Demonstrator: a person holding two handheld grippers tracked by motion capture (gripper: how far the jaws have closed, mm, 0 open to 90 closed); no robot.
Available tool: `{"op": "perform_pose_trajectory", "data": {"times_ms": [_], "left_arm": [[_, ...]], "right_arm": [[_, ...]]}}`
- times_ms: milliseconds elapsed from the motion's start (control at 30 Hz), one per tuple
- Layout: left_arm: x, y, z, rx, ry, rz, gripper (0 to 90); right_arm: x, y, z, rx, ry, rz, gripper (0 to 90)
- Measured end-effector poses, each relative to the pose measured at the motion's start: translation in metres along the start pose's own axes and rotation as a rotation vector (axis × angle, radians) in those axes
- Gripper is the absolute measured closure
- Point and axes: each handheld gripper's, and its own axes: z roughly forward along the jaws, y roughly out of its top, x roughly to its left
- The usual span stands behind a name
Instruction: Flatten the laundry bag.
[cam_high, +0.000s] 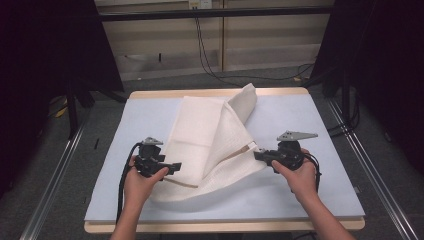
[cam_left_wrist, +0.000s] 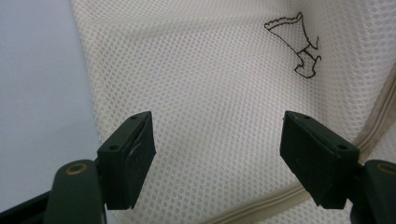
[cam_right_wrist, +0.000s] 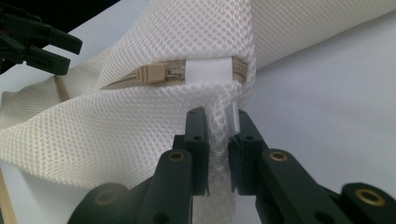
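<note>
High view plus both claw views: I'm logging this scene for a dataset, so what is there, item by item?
mesh bag: one, cream, partly folded across the table's middle
zipper: one, beige, along the bag's edge by the right claw
small outline drawing: one, dark brown, on the mesh
table: one, pale blue top with wooden edge
cables: several, black, on the floor behind
left claw: one, black, jaws open over the mesh
right claw: one, black, clamped on the bag's corner
hands: two, holding the claws
</note>
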Motion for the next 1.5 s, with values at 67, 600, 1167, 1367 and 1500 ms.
{"op": "perform_pose_trajectory", "data": {"times_ms": [67,600,1167,1367,1500], "left_arm": [[0.000,0.000,0.001,0.010,-0.003,0.009,26.2],[-0.004,0.003,0.003,-0.001,-0.003,0.011,27.0],[-0.008,0.004,0.005,0.021,-0.005,0.037,27.6],[-0.008,0.005,0.005,0.015,-0.001,0.039,27.6],[-0.009,0.005,0.005,0.018,-0.005,0.037,27.8]], "right_arm": [[0.000,-0.001,0.000,0.000,-0.003,0.000,79.7],[0.000,-0.010,-0.007,-0.006,0.002,0.010,79.7],[0.000,-0.027,-0.020,-0.012,0.005,0.023,79.7],[-0.001,-0.032,-0.025,-0.011,-0.001,0.033,79.8],[-0.003,-0.037,-0.029,-0.012,-0.006,0.035,79.7]]}}
